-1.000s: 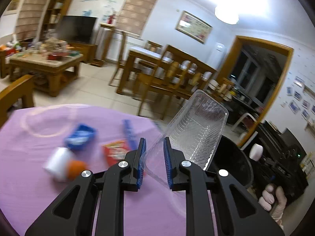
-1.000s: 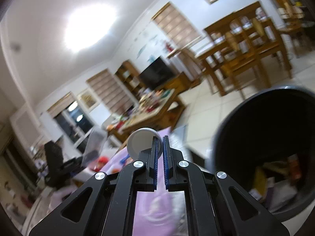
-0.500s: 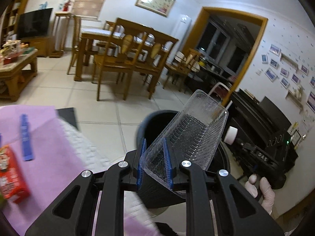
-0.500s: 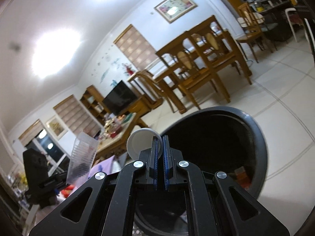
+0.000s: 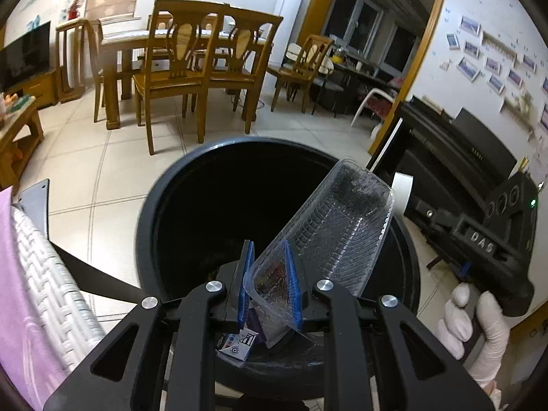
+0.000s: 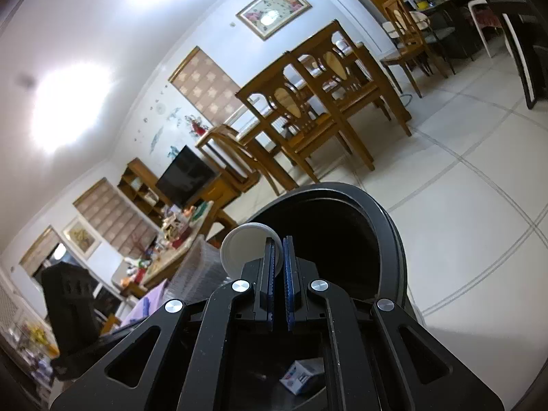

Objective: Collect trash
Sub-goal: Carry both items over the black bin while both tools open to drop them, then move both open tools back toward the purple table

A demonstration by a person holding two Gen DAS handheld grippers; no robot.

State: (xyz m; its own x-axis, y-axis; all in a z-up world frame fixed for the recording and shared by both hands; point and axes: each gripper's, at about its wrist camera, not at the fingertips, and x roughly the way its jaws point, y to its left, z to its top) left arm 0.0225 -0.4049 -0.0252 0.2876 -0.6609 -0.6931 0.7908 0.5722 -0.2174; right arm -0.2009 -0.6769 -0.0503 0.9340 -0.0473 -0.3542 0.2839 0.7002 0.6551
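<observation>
My left gripper [image 5: 269, 281] is shut on a clear ribbed plastic tray [image 5: 339, 226] and holds it tilted over the open mouth of a round black trash bin [image 5: 164, 205]. Paper scraps lie in the bin's bottom [image 5: 239, 342]. My right gripper [image 6: 279, 263] is shut on the rim of a white plastic lid [image 6: 243, 245], over the near side of the same bin [image 6: 383, 222]. In the left wrist view the right gripper's body [image 5: 479, 239] and the white lid [image 5: 402, 188] show at the bin's right edge. The clear tray also shows in the right wrist view [image 6: 202, 270].
A white woven edge with purple cloth [image 5: 30, 274] lies at the left. A wooden dining table with chairs [image 5: 191, 65] stands behind the bin on a tiled floor [image 5: 92, 171]. A black piano [image 5: 462, 150] is at the right. A cluttered coffee table [image 6: 171, 239] and a television [image 6: 186, 174] stand further off.
Both grippers have swung from the purple table to over the bin and moved lower and closer to its mouth. The tray and the lid stay held.
</observation>
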